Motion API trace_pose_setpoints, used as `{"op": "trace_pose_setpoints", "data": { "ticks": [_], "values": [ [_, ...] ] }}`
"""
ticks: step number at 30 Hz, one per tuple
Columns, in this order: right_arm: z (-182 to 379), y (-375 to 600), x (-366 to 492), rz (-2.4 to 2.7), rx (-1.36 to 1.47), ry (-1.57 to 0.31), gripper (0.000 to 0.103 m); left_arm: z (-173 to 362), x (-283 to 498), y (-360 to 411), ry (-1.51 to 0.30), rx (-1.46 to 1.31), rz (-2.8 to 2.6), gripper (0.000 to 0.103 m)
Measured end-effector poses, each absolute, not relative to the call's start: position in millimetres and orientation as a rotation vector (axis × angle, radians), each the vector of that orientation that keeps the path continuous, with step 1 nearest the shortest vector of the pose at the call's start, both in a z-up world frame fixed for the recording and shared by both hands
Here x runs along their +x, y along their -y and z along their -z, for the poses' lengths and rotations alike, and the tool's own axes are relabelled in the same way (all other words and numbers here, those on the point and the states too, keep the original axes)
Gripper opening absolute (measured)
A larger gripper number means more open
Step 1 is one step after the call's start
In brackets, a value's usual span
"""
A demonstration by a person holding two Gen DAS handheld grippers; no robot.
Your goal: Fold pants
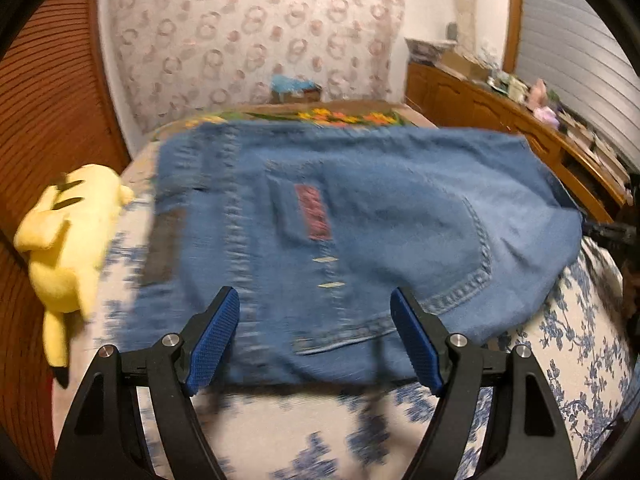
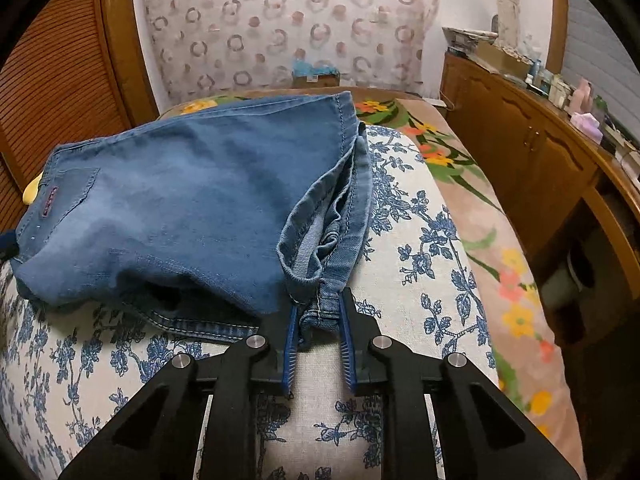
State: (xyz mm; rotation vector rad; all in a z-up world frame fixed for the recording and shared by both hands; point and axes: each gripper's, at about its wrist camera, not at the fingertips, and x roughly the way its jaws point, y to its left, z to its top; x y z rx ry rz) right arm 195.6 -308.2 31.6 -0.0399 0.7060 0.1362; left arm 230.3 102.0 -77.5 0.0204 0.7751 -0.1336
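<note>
Two grippers: our left gripper (image 1: pixel 315 307) gapes empty above folded jeans (image 1: pixel 360 232); our right gripper (image 2: pixel 319 312) brackets the hem, contact unclear.

No text can be read; the red label (image 1: pixel 311 211) on the jeans (image 1: pixel 360 240) pocket is too blurred.

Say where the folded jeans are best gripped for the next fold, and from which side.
Best at the stacked leg hems on the near right corner of the jeans, coming in low from the bed's near edge. The layers bunch there into a firm seamed edge hanging just off the pile; the right tool already straddles it.
</note>
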Motion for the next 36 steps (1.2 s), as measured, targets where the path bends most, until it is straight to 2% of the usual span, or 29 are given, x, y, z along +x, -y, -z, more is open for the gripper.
{"op": "trace_pose_setpoints", "data": {
  "ticks": [4,10,15,33,36],
  "values": [
    [-30.3,309.4,193.0,-0.139,-0.036,-0.706,0.019,66.7,219.2,-137.7,-0.753,0.013,0.058,0.079],
    [-35.5,305.6,187.4,-0.139,-0.031,-0.707,0.019,79.1,215.4,-178.1,-0.791,-0.02,-0.039,0.079],
    [-35.5,305.7,187.5,-0.139,-0.03,-0.707,0.019,90.2,220.0,-181.9,-0.819,-0.033,-0.057,0.075],
    [-36.2,305.1,189.0,-0.143,-0.023,-0.708,0.019,112.9,235.7,-189.5,-0.879,-0.132,-0.025,0.074],
    [-36.3,305.2,189.0,-0.143,-0.023,-0.708,0.019,111.2,234.3,-191.1,-0.868,-0.167,-0.001,0.055]
  ]
}}
